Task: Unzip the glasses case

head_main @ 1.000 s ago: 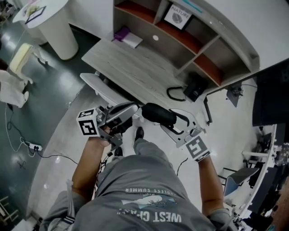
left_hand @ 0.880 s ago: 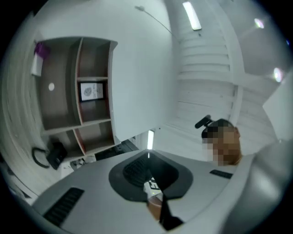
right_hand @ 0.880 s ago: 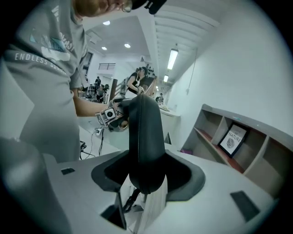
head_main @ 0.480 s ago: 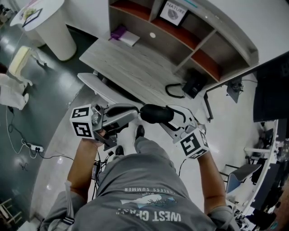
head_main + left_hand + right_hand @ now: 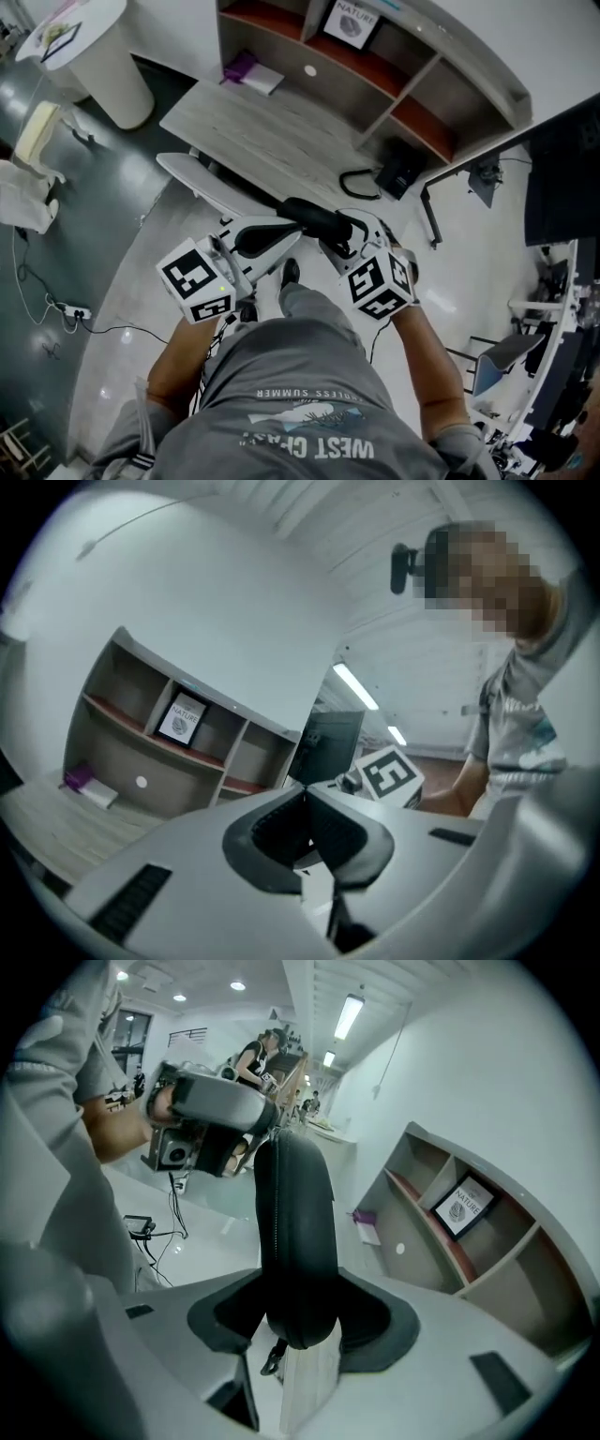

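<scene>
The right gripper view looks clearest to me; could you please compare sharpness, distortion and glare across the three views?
Right gripper view: strong fisheye, dark corners, yet the glasses case is sharp. Left gripper view: same bowing; the shut left gripper looks soft up close; a mosaic patch hides a face. Head view: evenly lit, small glare spots on the glossy floor.

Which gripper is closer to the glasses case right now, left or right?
Right. The right gripper has the glasses case clamped between its jaws at one end. The left gripper, jaws shut, sits beside the case's other end; contact can't be told.
</scene>
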